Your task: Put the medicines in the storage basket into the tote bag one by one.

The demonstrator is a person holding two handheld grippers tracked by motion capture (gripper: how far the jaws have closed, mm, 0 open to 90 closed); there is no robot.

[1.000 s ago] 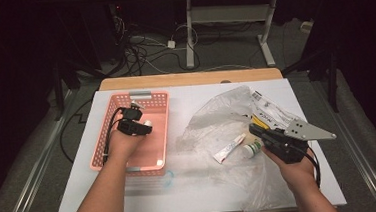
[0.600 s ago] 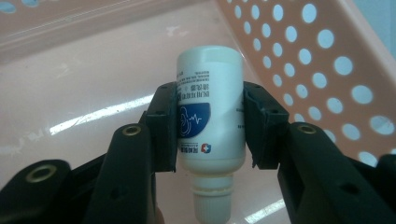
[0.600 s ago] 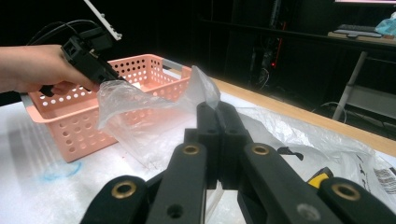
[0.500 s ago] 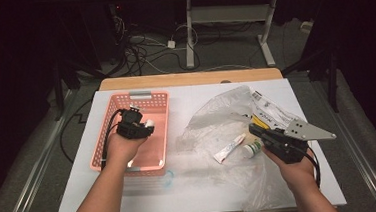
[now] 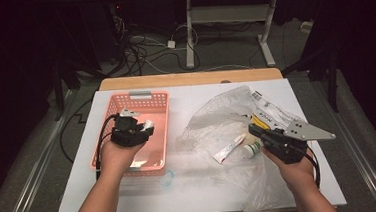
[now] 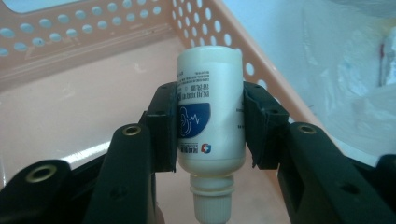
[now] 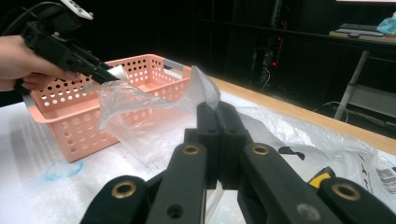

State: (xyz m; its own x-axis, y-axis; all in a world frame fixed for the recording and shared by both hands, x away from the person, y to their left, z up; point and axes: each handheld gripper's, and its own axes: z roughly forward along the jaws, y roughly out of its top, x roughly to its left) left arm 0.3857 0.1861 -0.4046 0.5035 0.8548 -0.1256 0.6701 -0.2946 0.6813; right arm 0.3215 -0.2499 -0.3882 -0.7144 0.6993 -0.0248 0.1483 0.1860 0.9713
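Observation:
A white bottle [image 6: 211, 116] with blue print sits between the pads of my left gripper [image 5: 145, 127], cap end toward the gripper's body. The gripper is shut on it and holds it above the floor of the pink basket [image 5: 140, 96], near the basket's right wall [image 6: 261, 60]. On the right, my right gripper [image 5: 253, 129] is shut on a fold of the clear plastic bag [image 5: 216, 115], which rises crumpled beyond the jaw tips [image 7: 140, 105]. A white tube [image 5: 228, 149] and a small green-capped bottle [image 5: 251, 149] lie on the bag beside the right gripper.
A white printed mailer [image 5: 265, 111] lies under the bag at the right. The basket stands on the left half of the white table top [image 5: 191, 186], whose wooden far edge [image 5: 189, 79] lies behind. Cables and desk legs fill the dark floor beyond.
My left hand has lifted a little and drawn back toward the near side over the basket, with the white bottle still in its jaws. The right hand and the bag have stayed put.

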